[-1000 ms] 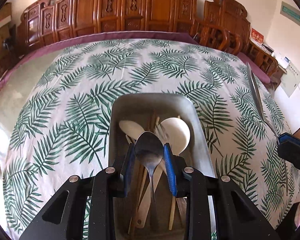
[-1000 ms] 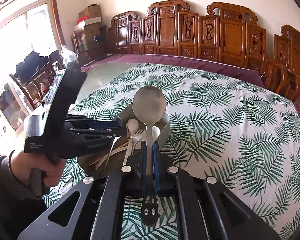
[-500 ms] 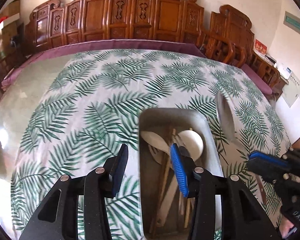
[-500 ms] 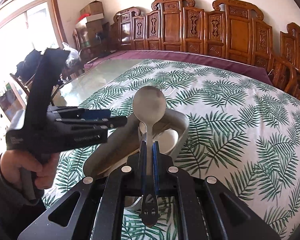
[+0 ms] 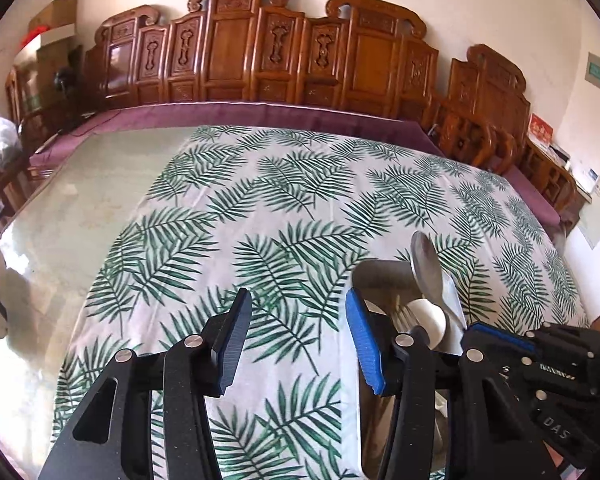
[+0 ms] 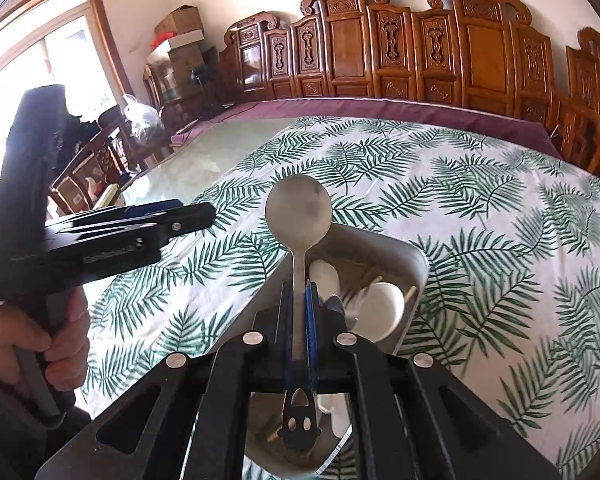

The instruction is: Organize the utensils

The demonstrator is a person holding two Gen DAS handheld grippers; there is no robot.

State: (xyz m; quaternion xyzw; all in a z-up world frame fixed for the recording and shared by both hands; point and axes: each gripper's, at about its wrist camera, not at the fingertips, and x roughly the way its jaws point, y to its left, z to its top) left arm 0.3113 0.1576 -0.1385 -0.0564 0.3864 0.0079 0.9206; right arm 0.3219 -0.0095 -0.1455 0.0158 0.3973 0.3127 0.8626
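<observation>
right wrist view: right tool [image 6: 296, 312] grips a dull metal spoon [image 6: 299, 216] by its handle; left tool [image 5: 296, 344] gapes wide.

Gray tray [image 5: 374, 270] largely hidden behind left gripper's right finger [image 5: 365, 342] in left wrist view, near end cut by bottom edge; metal spoon [image 5: 426, 268] handle hidden behind right gripper [image 5: 540, 364] body there; tray [image 6: 414, 256] near end under right gripper [image 6: 299, 312] in right wrist view; utensils beneath white spoon [image 6: 382, 308] overlapped, kinds unclear; left gripper [image 6: 168, 216] fingertips seen edge-on, gap unreadable there; holding hand [image 6: 40, 344] cut by left edge.
</observation>
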